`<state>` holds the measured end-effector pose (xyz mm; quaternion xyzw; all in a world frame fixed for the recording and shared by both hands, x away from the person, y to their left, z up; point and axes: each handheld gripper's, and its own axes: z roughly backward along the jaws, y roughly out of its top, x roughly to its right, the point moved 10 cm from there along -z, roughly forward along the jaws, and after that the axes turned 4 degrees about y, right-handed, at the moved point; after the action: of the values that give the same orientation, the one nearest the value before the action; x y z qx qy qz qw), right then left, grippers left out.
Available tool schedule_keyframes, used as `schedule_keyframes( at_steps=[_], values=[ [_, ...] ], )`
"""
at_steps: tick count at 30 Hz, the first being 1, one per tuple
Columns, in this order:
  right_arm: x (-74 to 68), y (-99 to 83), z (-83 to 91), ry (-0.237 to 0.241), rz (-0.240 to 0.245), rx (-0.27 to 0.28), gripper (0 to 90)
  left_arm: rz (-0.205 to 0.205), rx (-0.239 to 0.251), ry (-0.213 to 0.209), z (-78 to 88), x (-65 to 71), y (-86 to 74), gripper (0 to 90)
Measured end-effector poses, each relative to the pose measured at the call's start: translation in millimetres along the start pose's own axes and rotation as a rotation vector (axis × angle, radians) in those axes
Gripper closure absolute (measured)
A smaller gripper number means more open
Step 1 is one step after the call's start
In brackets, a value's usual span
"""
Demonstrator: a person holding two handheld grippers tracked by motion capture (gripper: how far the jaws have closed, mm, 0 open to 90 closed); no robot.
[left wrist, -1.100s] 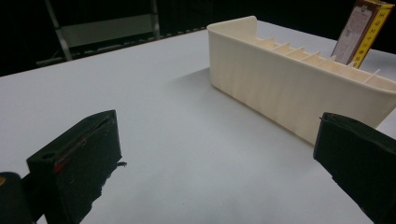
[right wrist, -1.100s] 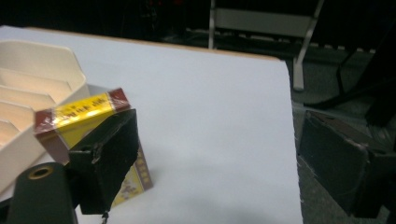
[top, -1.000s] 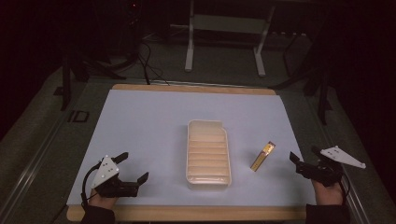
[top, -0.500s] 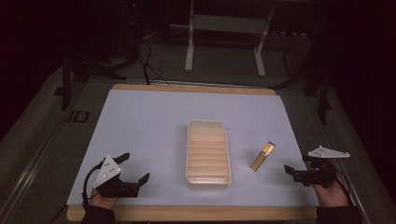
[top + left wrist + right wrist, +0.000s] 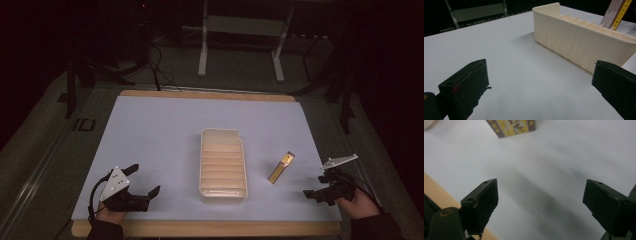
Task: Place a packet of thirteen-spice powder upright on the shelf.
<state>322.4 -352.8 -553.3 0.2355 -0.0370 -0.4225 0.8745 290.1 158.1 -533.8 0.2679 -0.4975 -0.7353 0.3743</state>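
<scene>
While both hand-held tools rest near the front edge of the white rectangular table mat [image 5: 165, 130], neither touches any object. Left gripper [image 5: 145, 181]: held low at the mat's front left corner, jaws spread wide with nothing between them; the left gripper view confirms the gap, with bare mat between the two black jaws [image 5: 541, 87]. Right gripper [image 5: 316, 186]: held at the front right corner of the mat, jaws likewise spread wide and empty, as the right gripper view shows [image 5: 540, 202]; its grey three-cornered plate [image 5: 340, 161] stands tilted above the hand.

Cream-coloured rectangular plastic tray with ribbed dividers [image 5: 223, 137]: lies in the middle of the mat, long axis running away from the person, roughly midway between the two grippers and well apart from each. In the left gripper view its smooth side wall [image 5: 579, 42] rises ahead and to the right of the jaws.

Small slim yellow-and-brown printed box [image 5: 281, 167]: lies flat on the mat just to the right of the tray, apart from it and slightly slanted, between the tray and the right gripper. Its patterned end [image 5: 511, 126] appears at the top of the right gripper view, ahead of the open jaws and clear of them. A light wooden table edge [image 5: 200, 227] borders the mat at the front.
</scene>
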Motion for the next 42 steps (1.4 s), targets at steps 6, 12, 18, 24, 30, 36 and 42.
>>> schedule_keyframes(
  at_steps=[6, 12, 18, 24, 30, 36, 42],
  values=[
    [-6.6, -8.7, -1.7, 0.054, 0.116, -0.120, 14.2, 0.001, -0.002, -0.004, -0.4, 0.0, -0.4, 1.0],
    [-15.0, -21.2, -4.4, 0.093, 0.278, -0.263, 14.2, 0.002, -0.004, -0.008, -1.0, 0.3, -1.0, 1.0],
    [-21.1, -27.4, -0.5, 0.141, 0.354, -0.376, 14.4, 0.002, -0.008, -0.011, -1.3, 0.2, -1.6, 1.0],
    [-28.6, -23.0, 6.9, 0.180, 0.415, -0.416, 14.0, 0.000, -0.009, -0.011, -1.2, 0.2, -2.1, 1.0],
    [-39.7, -20.6, 10.9, 0.210, 0.484, -0.476, 13.8, 0.000, -0.009, -0.012, -0.9, 0.3, -2.4, 1.0],
    [-46.2, -12.9, 14.4, 0.219, 0.505, -0.477, 13.7, 0.002, -0.014, -0.011, -1.5, 0.3, -3.6, 1.0],
    [-54.6, -8.4, 22.0, 0.239, 0.582, -0.529, 13.8, 0.000, -0.019, -0.013, -1.3, 0.4, -4.5, 0.9]
  ],
)
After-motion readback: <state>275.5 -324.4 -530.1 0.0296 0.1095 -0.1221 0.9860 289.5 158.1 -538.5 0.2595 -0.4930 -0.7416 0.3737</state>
